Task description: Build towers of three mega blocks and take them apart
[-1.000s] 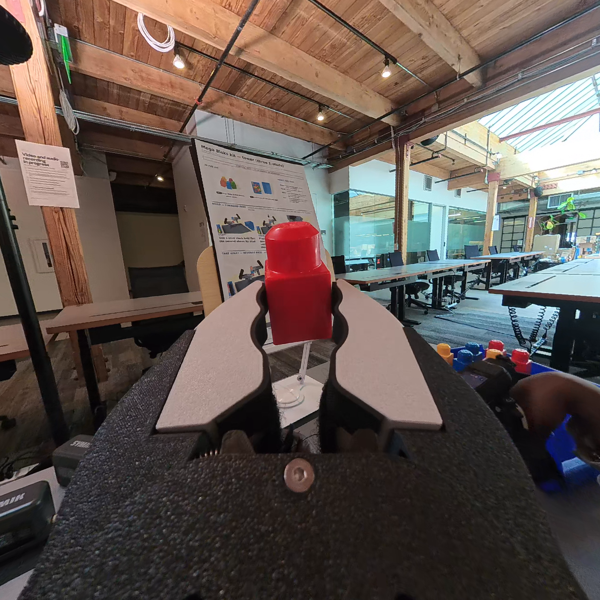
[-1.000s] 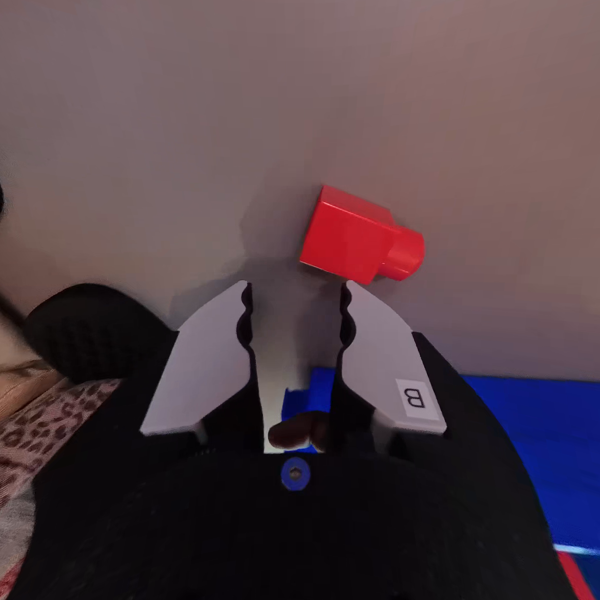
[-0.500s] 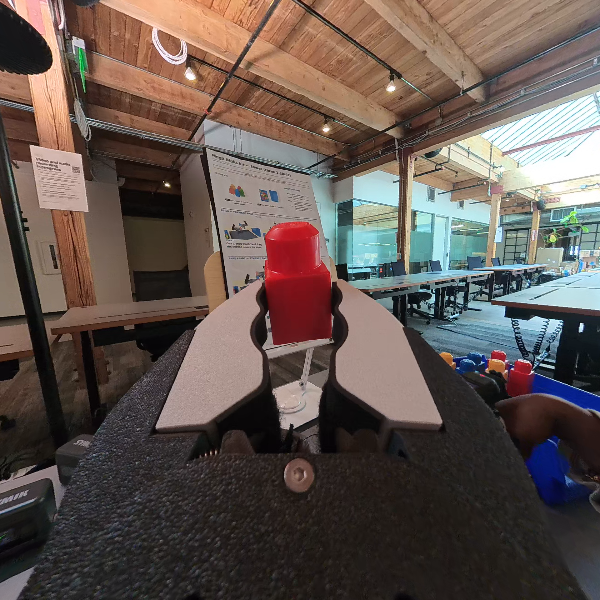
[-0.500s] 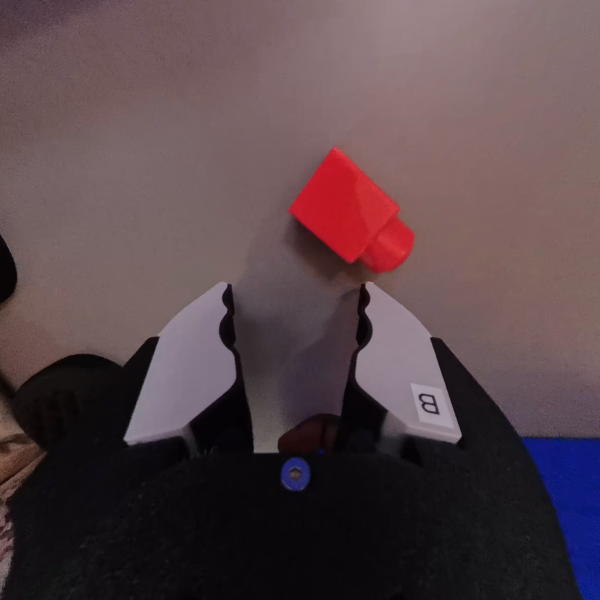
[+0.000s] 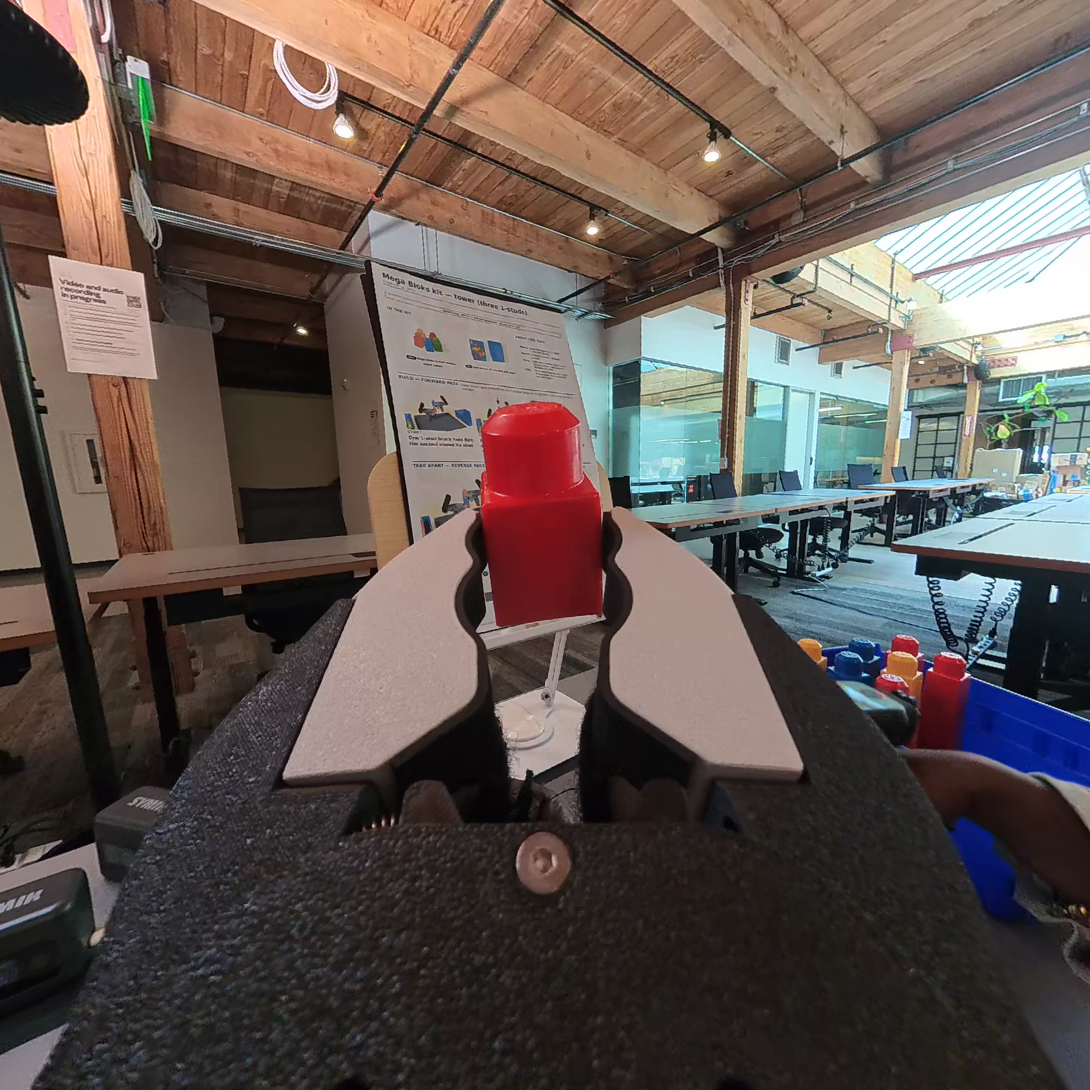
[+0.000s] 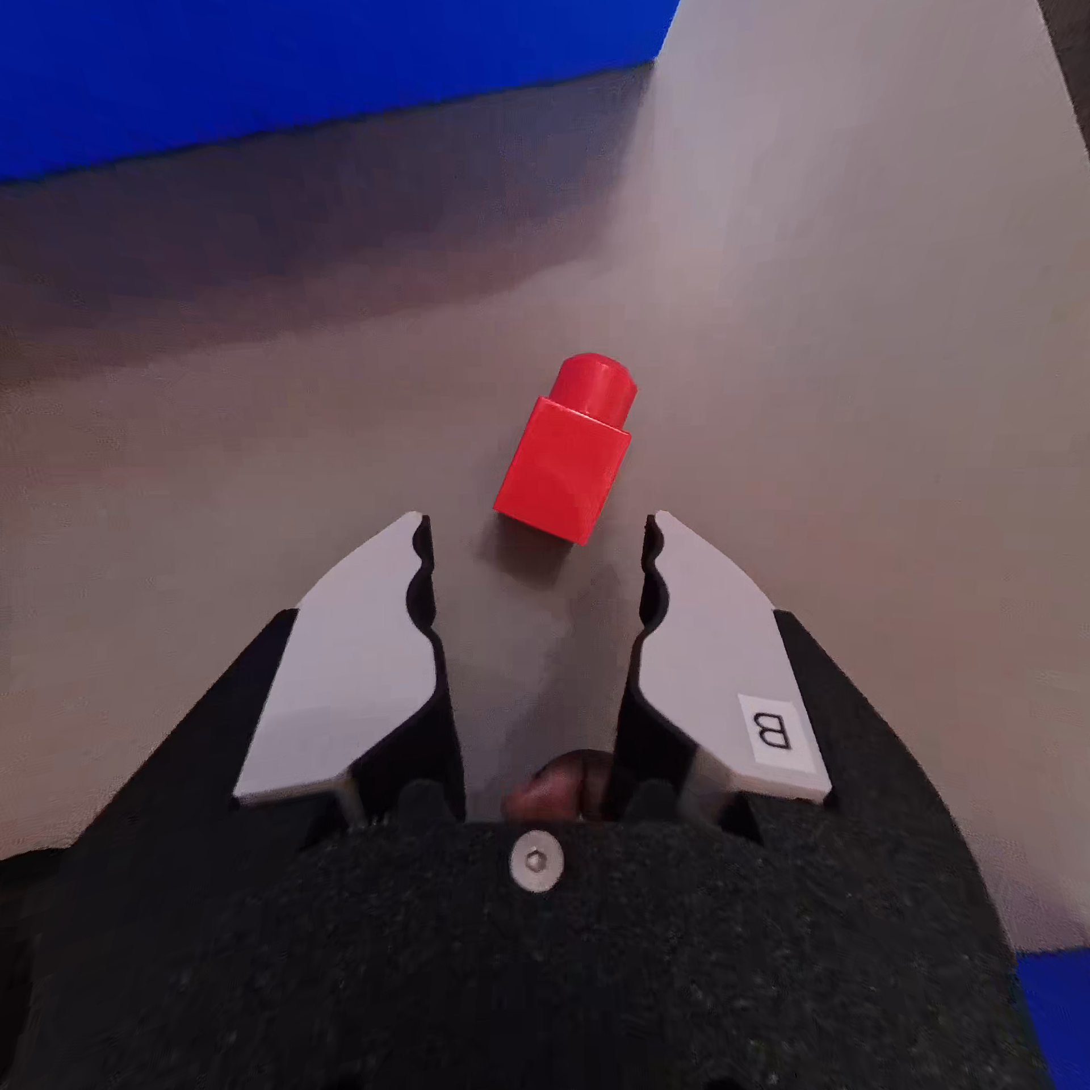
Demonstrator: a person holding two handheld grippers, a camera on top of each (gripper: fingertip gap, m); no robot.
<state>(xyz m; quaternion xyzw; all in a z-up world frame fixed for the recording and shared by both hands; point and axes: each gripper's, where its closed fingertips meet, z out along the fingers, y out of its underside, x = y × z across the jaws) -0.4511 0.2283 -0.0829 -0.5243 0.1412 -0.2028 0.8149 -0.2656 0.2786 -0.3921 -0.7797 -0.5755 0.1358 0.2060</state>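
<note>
My left gripper (image 5: 541,539) is shut on a red one-stud block (image 5: 539,531) and holds it upright, stud up, above the table. In the right wrist view a second red one-stud block (image 6: 569,457) lies on its side on the grey table top (image 6: 826,354), stud pointing away. My right gripper (image 6: 537,522) is open and empty, its fingertips just short of that block, which lies slightly right of the middle of the gap.
A blue bin (image 5: 1014,743) with several coloured blocks (image 5: 896,666) stands at the right, a person's hand (image 5: 1014,820) in front of it. A blue surface (image 6: 265,71) lies beyond the block. An instruction board (image 5: 472,383) stands ahead. Dark equipment (image 5: 41,932) sits at the left. The left gripper's tips are roughly 35 cm from the right gripper's.
My right gripper has opened wider and swung round, so the lying block now points its stud away and sits nearer the gap. The left gripper holds its block steady.
</note>
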